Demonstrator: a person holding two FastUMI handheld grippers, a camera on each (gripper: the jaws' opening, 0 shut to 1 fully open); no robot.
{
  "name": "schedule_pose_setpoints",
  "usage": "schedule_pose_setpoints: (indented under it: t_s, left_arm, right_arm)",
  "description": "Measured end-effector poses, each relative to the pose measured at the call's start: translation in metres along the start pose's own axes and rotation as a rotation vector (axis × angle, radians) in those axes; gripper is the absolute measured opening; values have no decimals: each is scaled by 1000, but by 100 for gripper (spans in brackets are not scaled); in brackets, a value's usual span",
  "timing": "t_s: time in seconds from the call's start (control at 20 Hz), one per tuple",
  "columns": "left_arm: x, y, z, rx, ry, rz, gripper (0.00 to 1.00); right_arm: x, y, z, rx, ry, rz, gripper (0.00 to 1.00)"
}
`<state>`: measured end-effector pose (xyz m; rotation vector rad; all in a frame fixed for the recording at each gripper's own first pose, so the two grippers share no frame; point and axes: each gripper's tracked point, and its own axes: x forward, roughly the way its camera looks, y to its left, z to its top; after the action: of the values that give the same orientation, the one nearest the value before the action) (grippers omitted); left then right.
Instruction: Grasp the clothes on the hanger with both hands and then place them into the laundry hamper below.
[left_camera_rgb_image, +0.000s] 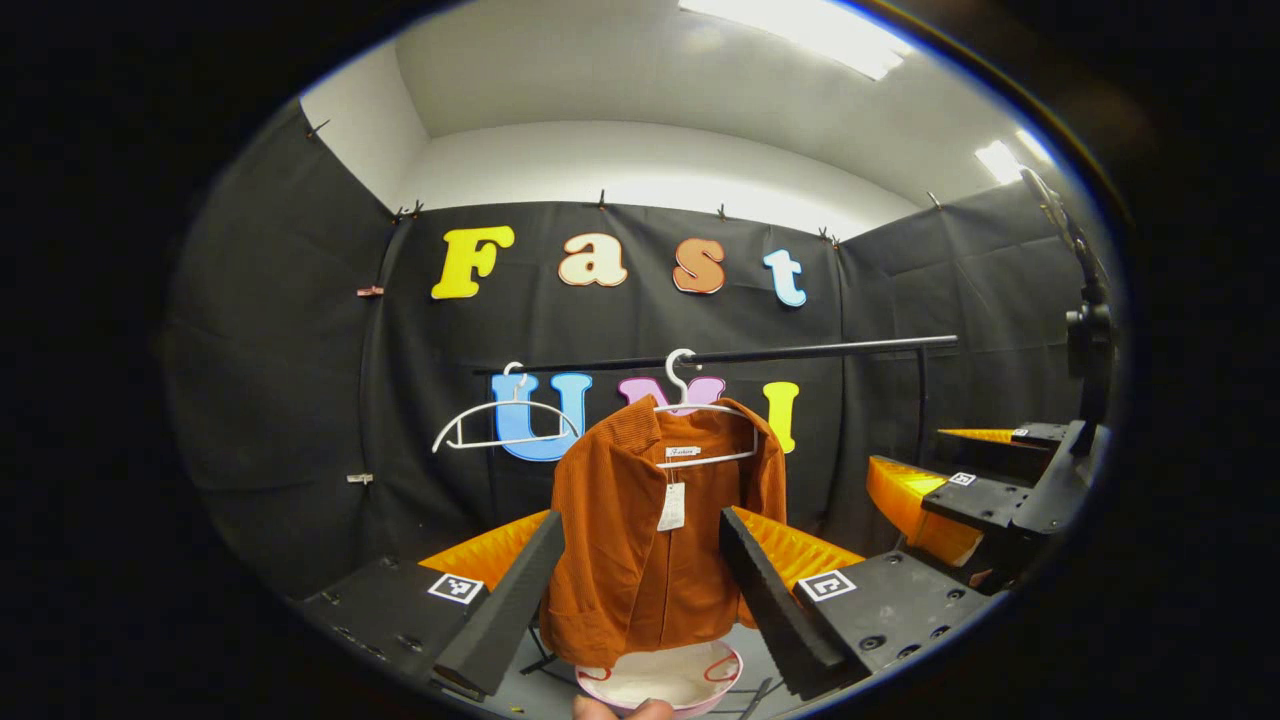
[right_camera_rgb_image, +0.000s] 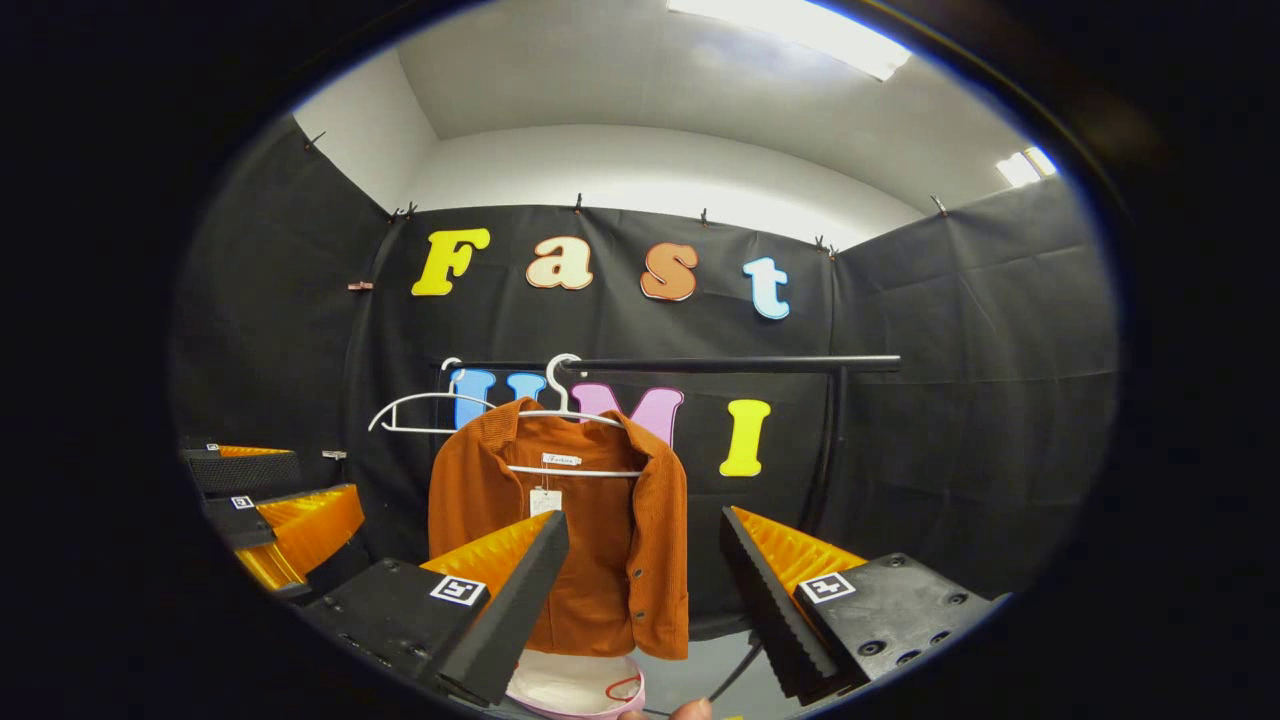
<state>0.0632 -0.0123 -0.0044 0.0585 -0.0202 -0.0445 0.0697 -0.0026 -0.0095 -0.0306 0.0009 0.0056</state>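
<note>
Rust-orange ribbed fabric made up the jacket (left_camera_rgb_image: 650, 530), which hung lengthwise top to bottom from a white hanger (left_camera_rgb_image: 700, 415) on a black rail (left_camera_rgb_image: 800, 353), collar up and hem down. Its front faced both cameras. The front panels were parted at the neck, showing a sewn label and a white paper tag (left_camera_rgb_image: 671, 507) dangling beneath it. In the right gripper view the jacket (right_camera_rgb_image: 600, 530) showed a row of buttons down one front edge, and a sleeve hung at each side. A second white hanger (left_camera_rgb_image: 505, 425) hung bare on the same rail, beside the first.

Directly below the hem stood the laundry hamper (left_camera_rgb_image: 665, 680), a pale round basket with a pink rim and handle loops, seen in part.

Left gripper (left_camera_rgb_image: 640, 590) had its fingers wide apart, gripping nothing, the jacket framed between them but farther off. Right gripper (right_camera_rgb_image: 645, 590) was likewise spread wide and empty, clear of the garment. Each gripper appeared at the edge of the other's view.
</note>
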Motion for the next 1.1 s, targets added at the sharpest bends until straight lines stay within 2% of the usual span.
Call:
schedule_pose_setpoints:
  t_s: [0.2, 0.35, 0.5, 0.8, 1.1]
  left_arm:
    - [56, -8, -11, 10, -2, 25, 98]
    - [105, -8, -28, -10, 32, 75, 98]
    - [152, -5, -44, -15, 59, 127, 98]
    - [221, -17, -63, -83, 64, 161, 98]
    - [262, 0, -68, -9, 46, 240, 98]
  right_arm:
    - [56, -9, -21, 38, 17, 28, 99]
    - [101, -15, -38, 9, 4, 63, 98]
    - [137, -16, -55, 65, 21, 108, 98]
    - [178, -19, -75, 73, 16, 166, 98]
    - [213, -11, -83, 77, 3, 144, 99]
